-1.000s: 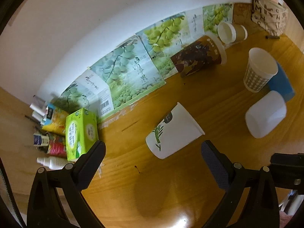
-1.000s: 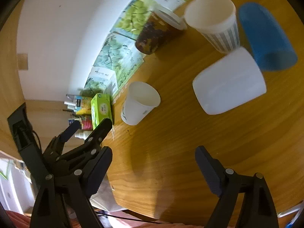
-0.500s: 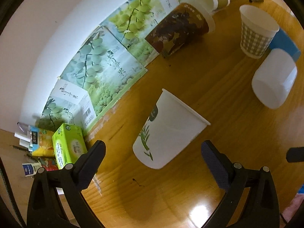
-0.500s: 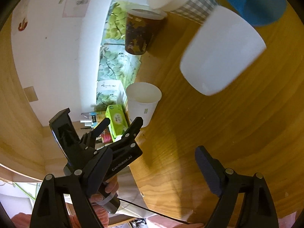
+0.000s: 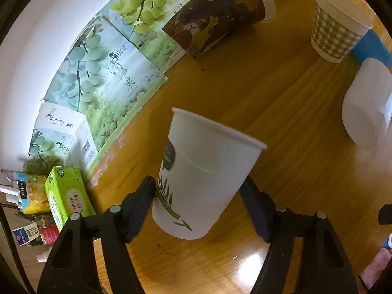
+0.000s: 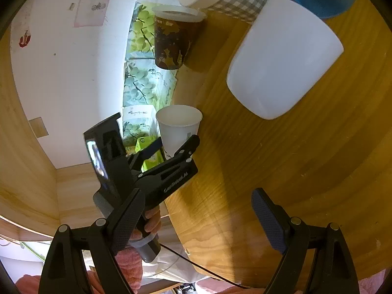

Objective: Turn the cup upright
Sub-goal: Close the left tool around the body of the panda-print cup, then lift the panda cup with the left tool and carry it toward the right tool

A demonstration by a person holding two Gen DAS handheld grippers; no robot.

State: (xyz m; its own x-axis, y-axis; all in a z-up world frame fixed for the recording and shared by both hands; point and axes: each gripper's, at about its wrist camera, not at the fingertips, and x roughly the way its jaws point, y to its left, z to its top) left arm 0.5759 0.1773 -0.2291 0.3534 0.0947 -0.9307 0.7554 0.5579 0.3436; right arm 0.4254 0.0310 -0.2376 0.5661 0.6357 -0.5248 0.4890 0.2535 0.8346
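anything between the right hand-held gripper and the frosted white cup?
Nothing: in the right wrist view only bare wooden table lies between the open right hand-held gripper and the frosted white cup.

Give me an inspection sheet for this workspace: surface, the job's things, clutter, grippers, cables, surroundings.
Surface: wooden table, glossy, bare in front of the right gripper.
Job's things: white paper cup with leaf print, between the left gripper's fingers, mouth up in the right wrist view.
Clutter: brown printed cup, checked cup, blue cup, frosted white cup on its side, green tissue box, grape-print cartons.
Grippers: left gripper shut on the cup; right gripper open, holding nothing.
Cables: one black cable below the table edge.
Surroundings: white wall with stickers, wood panel beside it.
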